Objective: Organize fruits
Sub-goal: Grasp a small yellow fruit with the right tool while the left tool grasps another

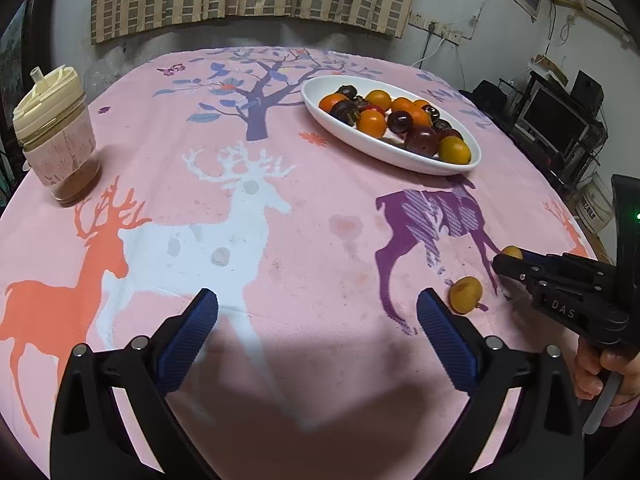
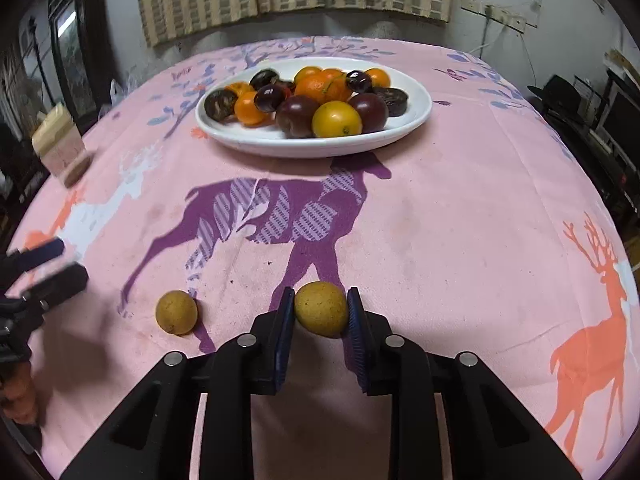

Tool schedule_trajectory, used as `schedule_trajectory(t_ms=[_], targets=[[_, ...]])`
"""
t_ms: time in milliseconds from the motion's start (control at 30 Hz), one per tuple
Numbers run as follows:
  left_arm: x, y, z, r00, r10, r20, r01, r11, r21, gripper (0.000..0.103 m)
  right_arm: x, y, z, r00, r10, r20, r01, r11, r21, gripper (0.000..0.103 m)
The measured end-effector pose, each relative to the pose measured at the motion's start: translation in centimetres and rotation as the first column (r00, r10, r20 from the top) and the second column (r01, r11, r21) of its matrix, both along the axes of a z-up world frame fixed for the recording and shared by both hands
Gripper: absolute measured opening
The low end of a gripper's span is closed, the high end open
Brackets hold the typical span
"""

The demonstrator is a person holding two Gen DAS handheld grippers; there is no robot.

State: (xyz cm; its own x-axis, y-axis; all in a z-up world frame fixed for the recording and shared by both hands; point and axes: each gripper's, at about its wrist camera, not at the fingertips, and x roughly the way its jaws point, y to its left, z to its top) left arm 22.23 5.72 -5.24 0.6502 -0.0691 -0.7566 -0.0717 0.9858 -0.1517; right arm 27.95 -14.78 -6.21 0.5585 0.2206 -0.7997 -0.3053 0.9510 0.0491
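Between the right gripper's (image 2: 320, 312) jaws sits a yellow fruit (image 2: 321, 309), seemingly touching both.

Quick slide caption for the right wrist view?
Right gripper closed on a yellow-brown fruit; a second fruit lies beside it, white plate ahead.

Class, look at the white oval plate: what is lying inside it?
The white oval plate holds a heap of orange fruits and dark purple fruits. Whatever lies beneath the top layer is covered, so no full count is possible.

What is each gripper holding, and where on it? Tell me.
The right gripper pinches a yellow-brown fruit across its sides. The left gripper is open, holding nothing.
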Motion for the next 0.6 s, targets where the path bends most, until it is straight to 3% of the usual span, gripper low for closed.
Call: schedule_trajectory(t_ms=[167,233,300,600], targets=[[0.8,-3.9,0.5,0.99,-0.139,0.009,0.139,0.99,0.023,0.094,-0.9,-1.8,0.8,0.998,-0.058,0.031,0.054,0.993,0.102,0.027],[1.6,-5.6,0.4,0.981,-0.194,-0.008,0.194,0.981,0.025,0.07,-1.2,-2.4,0.9,0.997,-0.069,0.029,0.065,0.989,0.134,0.027],[2.4,-7.0,0.0,0.973,-0.23,-0.031,0.231,0.973,0.023,0.061,-1.3,-2.9,0.9,0.996,-0.081,0.03,0.075,0.985,0.153,0.027],[3.7,-10.3,-1.3,0.951,-0.297,-0.09,0.302,0.952,0.041,0.049,-1.3,-3.4,0.8,0.997,-0.069,0.02,0.064,0.979,0.195,0.027]])
